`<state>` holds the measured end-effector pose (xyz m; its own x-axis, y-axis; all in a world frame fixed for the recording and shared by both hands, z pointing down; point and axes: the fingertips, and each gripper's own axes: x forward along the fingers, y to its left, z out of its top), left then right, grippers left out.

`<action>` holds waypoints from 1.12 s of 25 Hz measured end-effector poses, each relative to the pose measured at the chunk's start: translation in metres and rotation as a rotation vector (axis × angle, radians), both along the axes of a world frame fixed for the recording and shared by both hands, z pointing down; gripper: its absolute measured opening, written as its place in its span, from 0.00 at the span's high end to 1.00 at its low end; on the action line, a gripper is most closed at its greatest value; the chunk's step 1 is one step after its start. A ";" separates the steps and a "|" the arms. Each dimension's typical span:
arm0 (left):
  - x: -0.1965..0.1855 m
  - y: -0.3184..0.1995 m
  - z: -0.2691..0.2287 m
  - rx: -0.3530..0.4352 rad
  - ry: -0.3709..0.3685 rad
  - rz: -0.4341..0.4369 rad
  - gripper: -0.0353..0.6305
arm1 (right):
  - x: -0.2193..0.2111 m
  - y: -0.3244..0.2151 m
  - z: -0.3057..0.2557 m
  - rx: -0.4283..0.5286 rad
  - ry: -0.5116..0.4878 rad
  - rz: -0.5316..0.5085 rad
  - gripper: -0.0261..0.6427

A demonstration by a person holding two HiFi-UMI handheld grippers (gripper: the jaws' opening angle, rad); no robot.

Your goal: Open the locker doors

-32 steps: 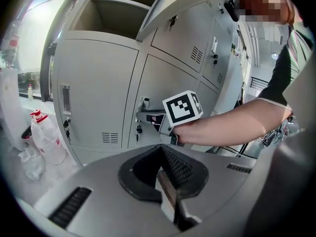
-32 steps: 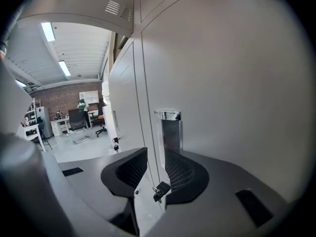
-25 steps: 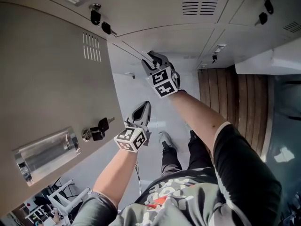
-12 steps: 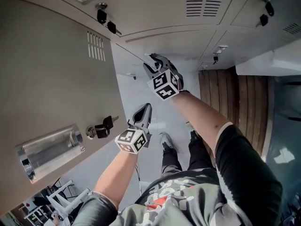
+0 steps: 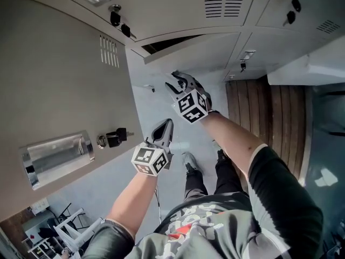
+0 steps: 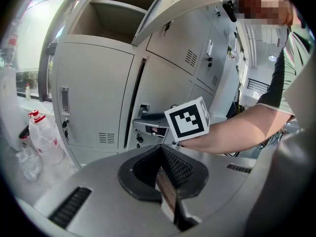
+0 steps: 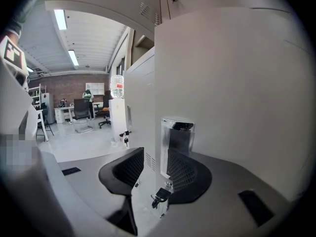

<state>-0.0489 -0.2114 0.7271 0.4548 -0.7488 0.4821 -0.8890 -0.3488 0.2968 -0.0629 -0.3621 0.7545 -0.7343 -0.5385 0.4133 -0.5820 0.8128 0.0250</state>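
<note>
Since the ajar locker door (image 5: 204, 55) lies at upper centre, right ahead of the right hand-held gripper (image 5: 179, 81), that outstretched arm is nearer, its jaws just opened and standing apart astride the door's upright edge by the handle (image 7: 177, 137), while the left hand-held gripper (image 5: 166, 125) hangs closed.

The head view sits above the person and faces steeply down along the lockers (image 5: 64, 80), which fill 9 to 12 o'clock. The left gripper view looks along its own jaws at the lockers (image 6: 94, 93) from well back. The right gripper view sits hard against one locker door (image 7: 232, 83), with the handle recess (image 7: 177, 137) at centre. We find the right gripper (image 5: 177, 80) in both the head and left gripper views; its marker cube (image 6: 187, 119) lies at 1 o'clock in the latter.
</note>
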 end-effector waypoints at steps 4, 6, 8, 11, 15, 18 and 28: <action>0.006 0.005 -0.002 0.004 -0.002 0.008 0.95 | 0.006 0.015 0.000 0.003 -0.003 -0.020 0.72; 0.009 0.008 -0.002 0.006 -0.004 0.011 0.95 | 0.009 0.022 0.000 0.004 -0.005 -0.030 0.72; 0.013 0.011 -0.003 0.007 -0.006 0.014 0.95 | 0.013 0.029 0.001 0.004 -0.006 -0.038 0.72; 0.019 0.015 -0.005 0.010 -0.007 0.020 0.95 | 0.019 0.040 0.001 0.004 -0.006 -0.051 0.72; 0.027 0.020 -0.009 0.016 -0.006 0.023 0.95 | 0.029 0.057 0.001 0.005 -0.003 -0.068 0.72; 0.033 0.023 -0.011 0.019 -0.006 0.024 0.95 | 0.037 0.069 0.002 0.006 0.001 -0.082 0.72; 0.054 0.037 -0.016 0.022 -0.015 0.040 0.95 | 0.070 0.102 0.003 0.017 0.016 -0.135 0.72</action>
